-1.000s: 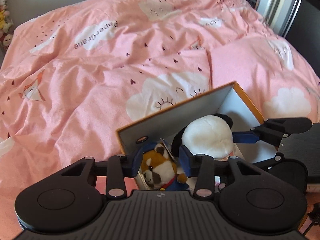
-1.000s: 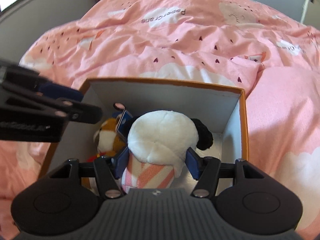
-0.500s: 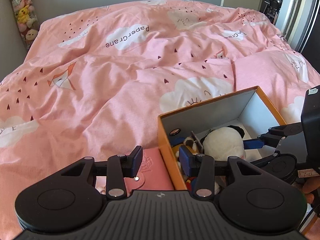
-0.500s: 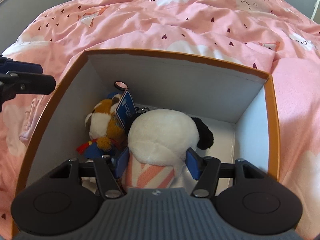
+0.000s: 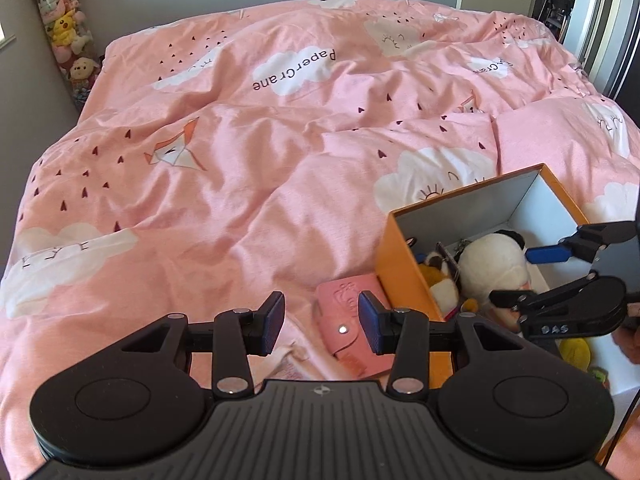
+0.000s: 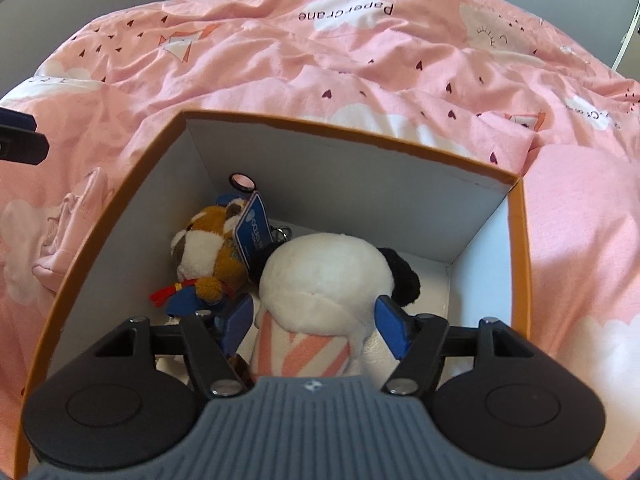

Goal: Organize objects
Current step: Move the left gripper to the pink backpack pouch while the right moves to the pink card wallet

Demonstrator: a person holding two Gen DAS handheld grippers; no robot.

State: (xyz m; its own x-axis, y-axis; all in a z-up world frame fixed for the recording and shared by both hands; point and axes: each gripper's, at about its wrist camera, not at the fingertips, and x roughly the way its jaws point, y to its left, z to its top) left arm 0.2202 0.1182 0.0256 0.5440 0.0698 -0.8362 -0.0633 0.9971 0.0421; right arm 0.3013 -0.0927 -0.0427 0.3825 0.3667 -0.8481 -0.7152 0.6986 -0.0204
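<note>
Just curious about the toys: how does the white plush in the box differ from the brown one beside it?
The white plush is bigger and rounder, with black ears, while the brown plush is smaller, with a white muzzle. The brown plush carries a blue tag; the white plush shows pink stripes. Both lie inside the orange box.

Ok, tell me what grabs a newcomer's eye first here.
The orange box on the pink duvet, with a white panda plush and a brown plush inside. The right claw straddles the panda, jaws just opened. A pink wallet lies before the left claw.

Left wrist view above bed's edge, right close over the orange box; box and bedspread shared
</note>
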